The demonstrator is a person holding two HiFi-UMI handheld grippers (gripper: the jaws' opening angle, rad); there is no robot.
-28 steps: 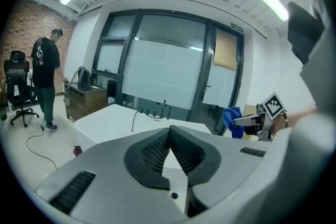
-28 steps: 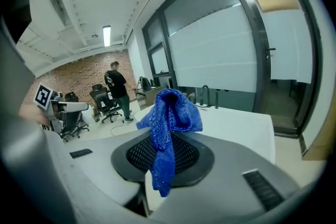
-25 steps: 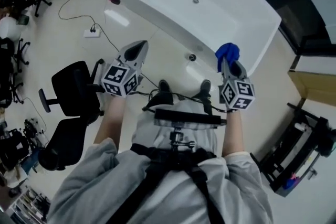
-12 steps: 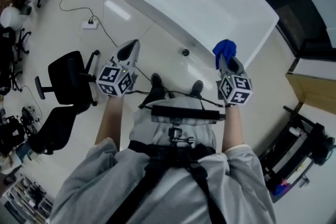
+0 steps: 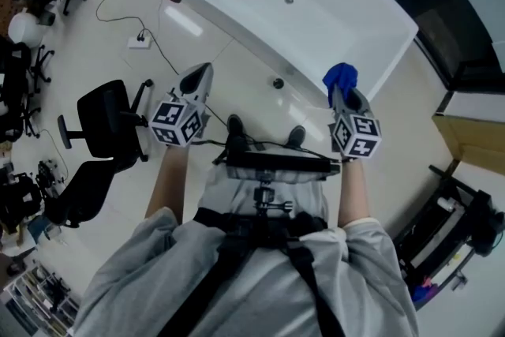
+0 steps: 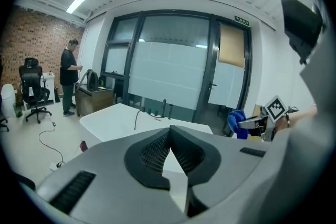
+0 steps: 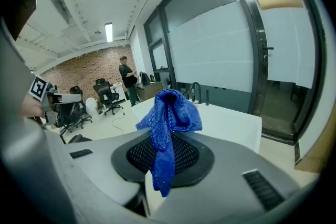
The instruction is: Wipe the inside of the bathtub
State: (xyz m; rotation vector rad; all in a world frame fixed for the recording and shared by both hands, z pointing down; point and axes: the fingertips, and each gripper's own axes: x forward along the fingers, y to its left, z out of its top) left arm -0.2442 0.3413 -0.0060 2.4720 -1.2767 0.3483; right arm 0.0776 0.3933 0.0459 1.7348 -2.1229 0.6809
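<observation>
Pinching a blue cloth [image 5: 341,78], the right gripper [image 5: 342,93] hangs near the right end of the bathtub [image 5: 331,20]; the left gripper [image 5: 202,75] is pressed together, empty. The loosely bunched blue cloth could slip out mid-wipe.

No words or numbers can be read, only black-and-white square code patterns on the cube [image 5: 180,122] of the left gripper [image 5: 202,73] and the cube [image 5: 355,136] of the right gripper [image 5: 342,93], small green sign [image 6: 242,20] above the door [image 6: 226,92] at one o'clock in the left gripper view, too small to read
</observation>
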